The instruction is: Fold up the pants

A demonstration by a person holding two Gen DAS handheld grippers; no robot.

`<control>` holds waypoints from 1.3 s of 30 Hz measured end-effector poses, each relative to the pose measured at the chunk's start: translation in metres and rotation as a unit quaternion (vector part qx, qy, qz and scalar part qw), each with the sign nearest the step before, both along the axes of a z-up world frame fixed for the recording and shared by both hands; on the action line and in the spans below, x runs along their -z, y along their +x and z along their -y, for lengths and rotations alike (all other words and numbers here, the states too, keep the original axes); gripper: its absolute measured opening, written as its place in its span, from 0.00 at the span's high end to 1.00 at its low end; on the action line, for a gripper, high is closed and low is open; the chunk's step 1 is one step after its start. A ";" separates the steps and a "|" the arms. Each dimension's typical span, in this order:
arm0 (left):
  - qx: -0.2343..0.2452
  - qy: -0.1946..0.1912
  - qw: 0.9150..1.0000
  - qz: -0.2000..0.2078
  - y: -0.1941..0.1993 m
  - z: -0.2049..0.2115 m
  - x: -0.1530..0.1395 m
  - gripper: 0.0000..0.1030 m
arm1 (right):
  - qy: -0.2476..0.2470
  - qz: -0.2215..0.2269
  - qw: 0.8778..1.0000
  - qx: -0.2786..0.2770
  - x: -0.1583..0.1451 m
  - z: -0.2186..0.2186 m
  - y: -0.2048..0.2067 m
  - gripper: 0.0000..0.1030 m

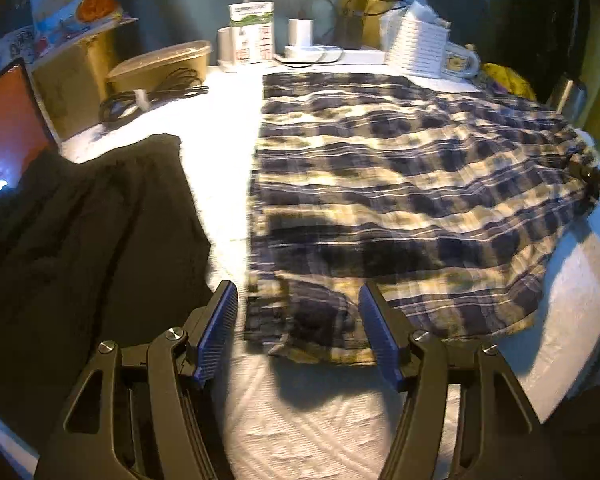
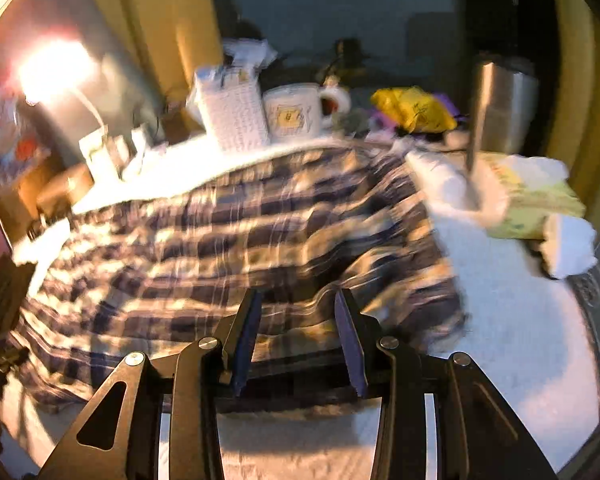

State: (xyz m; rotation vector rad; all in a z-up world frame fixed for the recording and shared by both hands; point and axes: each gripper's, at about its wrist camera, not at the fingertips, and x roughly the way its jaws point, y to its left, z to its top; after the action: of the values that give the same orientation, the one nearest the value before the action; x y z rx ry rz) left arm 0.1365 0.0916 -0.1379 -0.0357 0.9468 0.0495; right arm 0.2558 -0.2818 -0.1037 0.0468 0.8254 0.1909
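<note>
Now, both fingers released, plaid pants (image 1: 400,184) flat, white cloth (image 1: 220,132) bare alongside.

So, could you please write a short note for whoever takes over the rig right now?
Left gripper: open, fingers either side of the near corner of the plaid pants, not pinching it.
Right gripper: open over the pants' near edge, holding nothing; that view is blurred.
Pants lie spread across the white cloth, already doubled over with a folded flap at the near corner. A dark garment lies to the left.
Done: at least one fold, both grips let go.
Left: probably one more fold to make the bundle compact, then smooth it.
</note>
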 end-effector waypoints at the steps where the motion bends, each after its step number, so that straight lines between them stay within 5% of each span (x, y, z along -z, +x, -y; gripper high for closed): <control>1: -0.012 0.000 1.000 -0.002 -0.001 -0.005 0.000 0.37 | -0.005 -0.018 1.000 0.007 0.009 0.000 0.007 0.61; 5: -0.028 0.060 0.998 0.005 -0.001 -0.004 -0.017 0.37 | 0.020 -0.041 0.997 0.058 0.019 0.029 0.021 0.61; 7: -0.018 0.060 0.998 0.028 0.003 0.003 -0.034 0.37 | 0.039 -0.037 0.996 0.065 0.014 0.039 0.022 0.61; 10: 0.020 0.033 0.997 0.059 0.020 0.024 -0.057 0.37 | 0.039 -0.011 0.997 0.064 -0.004 0.044 0.023 0.61; 15: 0.113 -0.040 0.992 0.048 0.064 0.083 -0.060 0.37 | 0.050 0.013 0.997 0.053 -0.021 0.049 0.027 0.61; 22: 0.188 -0.048 0.981 0.019 0.111 0.152 -0.048 0.37 | 0.056 0.020 0.998 0.030 -0.020 0.054 0.037 0.61; 30: 0.183 -0.013 0.982 -0.049 0.140 0.162 -0.004 0.37 | 0.081 0.022 0.996 -0.012 -0.013 0.049 0.056 0.61; 35: 0.183 0.001 0.982 -0.050 0.141 0.157 -0.007 0.37 | 0.078 -0.036 0.996 0.023 0.010 0.059 0.086 0.61; 39: 0.158 0.020 0.987 -0.036 0.151 0.137 -0.020 0.37 | 0.070 -0.036 0.996 0.044 0.009 0.058 0.092 0.61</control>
State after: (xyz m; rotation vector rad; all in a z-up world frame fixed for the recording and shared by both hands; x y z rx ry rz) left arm 0.2878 -0.0451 -0.1183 0.1537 1.0140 -0.2253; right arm 0.3482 -0.3398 -0.1123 0.2223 0.8788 0.1655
